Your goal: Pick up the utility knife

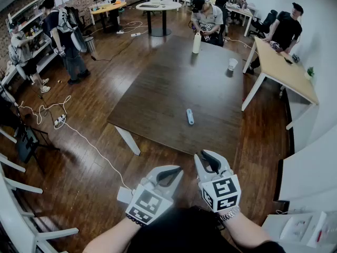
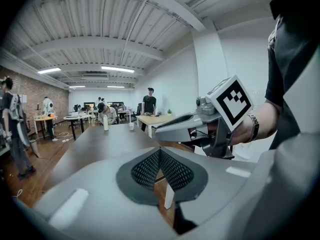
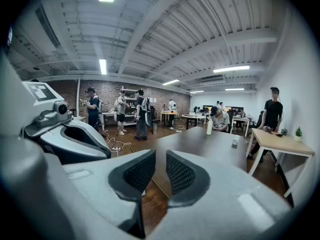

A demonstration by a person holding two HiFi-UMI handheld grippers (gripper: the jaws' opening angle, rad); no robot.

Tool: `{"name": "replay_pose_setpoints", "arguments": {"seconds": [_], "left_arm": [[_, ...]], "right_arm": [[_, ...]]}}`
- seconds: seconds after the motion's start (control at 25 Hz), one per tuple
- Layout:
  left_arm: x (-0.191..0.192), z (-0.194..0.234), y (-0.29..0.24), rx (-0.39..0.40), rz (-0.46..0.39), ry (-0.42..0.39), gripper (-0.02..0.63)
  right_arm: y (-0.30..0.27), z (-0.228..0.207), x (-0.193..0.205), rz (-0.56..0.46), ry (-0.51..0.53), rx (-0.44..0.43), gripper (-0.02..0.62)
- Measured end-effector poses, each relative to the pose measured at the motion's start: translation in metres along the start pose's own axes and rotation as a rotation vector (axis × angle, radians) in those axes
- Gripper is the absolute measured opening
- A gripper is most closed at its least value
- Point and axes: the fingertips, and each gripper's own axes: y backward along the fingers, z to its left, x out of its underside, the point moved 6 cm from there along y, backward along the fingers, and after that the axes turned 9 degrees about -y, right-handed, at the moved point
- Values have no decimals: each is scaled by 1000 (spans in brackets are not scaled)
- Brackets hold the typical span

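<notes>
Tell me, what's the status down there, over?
Left tongs, right tongs shut, empty. Utility knife lies untouched on dark table ahead. Bottle and cup far off, nothing blocking.

No text legible; print perhaps too small.

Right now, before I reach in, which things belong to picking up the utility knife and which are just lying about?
Job: utility knife on the dark table; left gripper and right gripper, both shut, empty, short of the table's near edge.
Lying about: white bottle and cup at the table's far end; power strip on the floor; light wooden table at right.
</notes>
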Motion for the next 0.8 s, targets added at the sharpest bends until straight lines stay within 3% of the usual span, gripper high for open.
{"name": "replay_pose_setpoints", "arguments": {"seconds": [0.36, 0.8], "left_arm": [[0, 56, -34, 5, 7, 17, 17], [21, 130, -118, -47, 160, 90, 17]], "right_arm": [[-75, -44, -18, 45, -28, 35, 95], [-205, -119, 9, 204, -44, 3, 150]]}}
